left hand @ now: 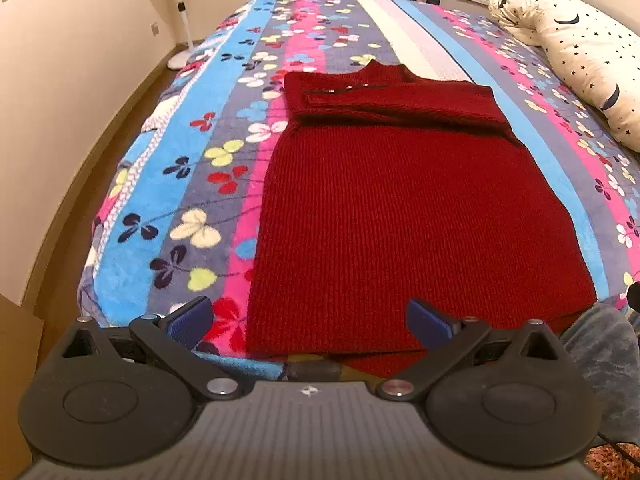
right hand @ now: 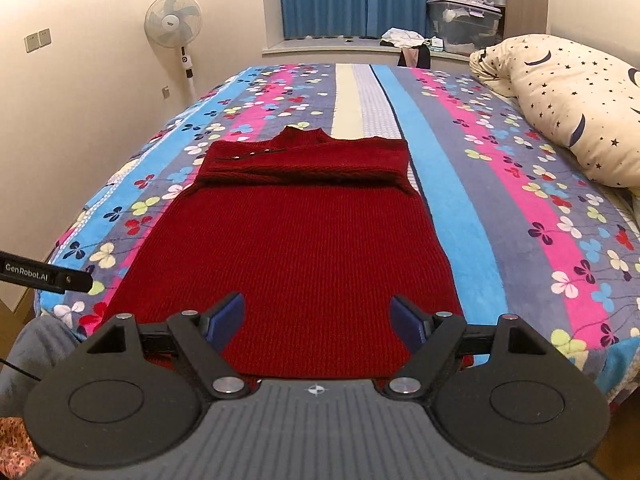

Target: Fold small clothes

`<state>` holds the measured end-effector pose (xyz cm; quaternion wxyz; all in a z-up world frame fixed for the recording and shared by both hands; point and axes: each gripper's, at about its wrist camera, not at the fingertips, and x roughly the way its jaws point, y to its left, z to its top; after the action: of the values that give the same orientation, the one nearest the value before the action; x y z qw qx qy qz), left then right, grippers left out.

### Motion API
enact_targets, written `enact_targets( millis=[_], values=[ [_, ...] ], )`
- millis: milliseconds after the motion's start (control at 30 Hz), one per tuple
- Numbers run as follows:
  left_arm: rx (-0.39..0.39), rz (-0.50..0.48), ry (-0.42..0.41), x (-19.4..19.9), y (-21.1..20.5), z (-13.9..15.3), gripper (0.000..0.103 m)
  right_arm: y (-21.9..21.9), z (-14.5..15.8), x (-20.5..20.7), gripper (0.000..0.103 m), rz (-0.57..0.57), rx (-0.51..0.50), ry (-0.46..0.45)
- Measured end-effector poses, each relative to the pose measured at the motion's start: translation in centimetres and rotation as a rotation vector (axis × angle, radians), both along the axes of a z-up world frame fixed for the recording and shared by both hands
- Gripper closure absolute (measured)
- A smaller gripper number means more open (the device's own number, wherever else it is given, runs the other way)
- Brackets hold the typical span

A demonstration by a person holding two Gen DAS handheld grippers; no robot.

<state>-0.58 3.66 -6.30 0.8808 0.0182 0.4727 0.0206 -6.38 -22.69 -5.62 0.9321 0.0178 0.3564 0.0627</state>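
A dark red knit sweater (left hand: 400,208) lies flat on the striped flowered bedspread (left hand: 192,184), collar at the far end, both sleeves folded across the chest. It also shows in the right wrist view (right hand: 304,248). My left gripper (left hand: 312,322) is open and empty, hovering over the sweater's near left hem corner. My right gripper (right hand: 318,320) is open and empty, over the near hem toward its right side. The tip of the left gripper (right hand: 48,278) shows at the left edge of the right wrist view.
A cream pillow with stars and moons (right hand: 568,112) lies on the bed's right side. A standing fan (right hand: 174,24) is by the left wall. A window sill with blue curtains (right hand: 360,0) and storage boxes (right hand: 464,24) is beyond the bed.
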Motion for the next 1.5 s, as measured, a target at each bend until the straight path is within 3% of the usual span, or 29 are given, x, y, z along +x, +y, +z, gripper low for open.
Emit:
enact_targets(
  millis=[467, 700, 900, 1167, 1333, 1400, 1500],
  values=[
    [-0.006, -0.013, 0.042, 1.8, -0.3, -1.4, 0.000, -0.4, -1.0, 1.6, 0.022, -0.021, 0.036, 0.075],
    [-0.006, 0.028, 0.065, 5.1, 2.0, -3.9, 0.000, -2.5, -2.6, 4.1, 0.019, 0.006, 0.067, 0.125],
    [-0.056, 0.050, 0.091, 9.4, 5.4, -7.4, 0.000, -9.3, -6.4, 8.1, 0.019, -0.112, 0.102, 0.203],
    [-0.126, 0.027, 0.198, 13.9, 6.9, -13.2, 0.000, -16.0, -14.1, 15.6, 0.020, -0.198, 0.123, 0.330],
    [-0.176, -0.014, 0.284, 15.0, 6.6, -16.0, 0.000, -17.1, -17.9, 19.0, 0.022, -0.160, 0.162, 0.393],
    [-0.168, -0.025, 0.313, 15.0, 6.3, -17.1, 0.000, -16.6, -18.9, 19.4, 0.017, -0.140, 0.149, 0.400],
    [-0.128, -0.043, 0.287, 14.4, 5.5, -17.6, 0.000, -15.9, -19.7, 18.8, 0.013, -0.105, 0.128, 0.374]
  ],
)
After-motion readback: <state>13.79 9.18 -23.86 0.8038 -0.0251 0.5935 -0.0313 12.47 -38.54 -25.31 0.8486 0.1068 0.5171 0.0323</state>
